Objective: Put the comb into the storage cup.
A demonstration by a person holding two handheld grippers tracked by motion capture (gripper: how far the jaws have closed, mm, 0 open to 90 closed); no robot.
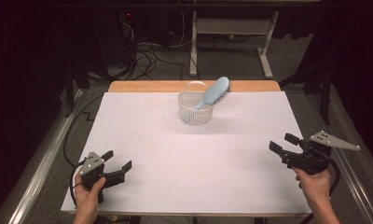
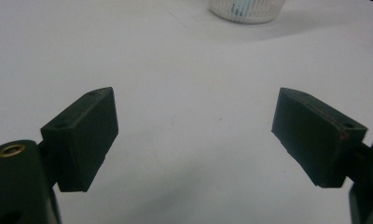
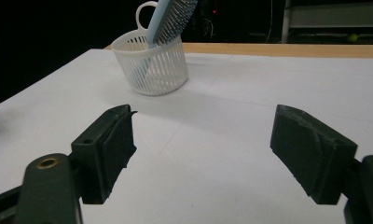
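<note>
The white basket (image 1: 195, 110) stands upright on the white worktop (image 1: 189, 158), toward its far edge and about midway across. It is a small slatted plastic cup with a loop handle rising at its far rim. A light blue hairbrush (image 1: 214, 93) stands in it handle down, tilted — its bristled head leans out over the basket's right rim, bristles facing away from the person. In the right gripper view the basket (image 3: 151, 65) sits ahead and to the left of the jaws, with the hairbrush (image 3: 168, 18) rising out of it and its head cut off by the top edge; the handle shows through the slats.

The left tongs (image 1: 118, 164) are held near the worktop's near left corner, in the person's left hand (image 1: 87, 196), pointing toward the middle of the worktop. Their jaws stand wide apart with nothing between them. The left gripper view confirms this: the left tongs (image 2: 194, 126) are released over bare white surface, and the lower part of the basket (image 2: 246, 10) shows at the top edge, well apart from them.

The right tongs (image 1: 283, 142) are held at the near right edge of the worktop in the person's right hand (image 1: 315, 184), pointing left — jaws likewise spread and holding nothing. In the right gripper view the right tongs (image 3: 201, 140) gape over bare worktop, well short of the basket.

Neither pair of tongs touches the basket or the hairbrush.
</note>
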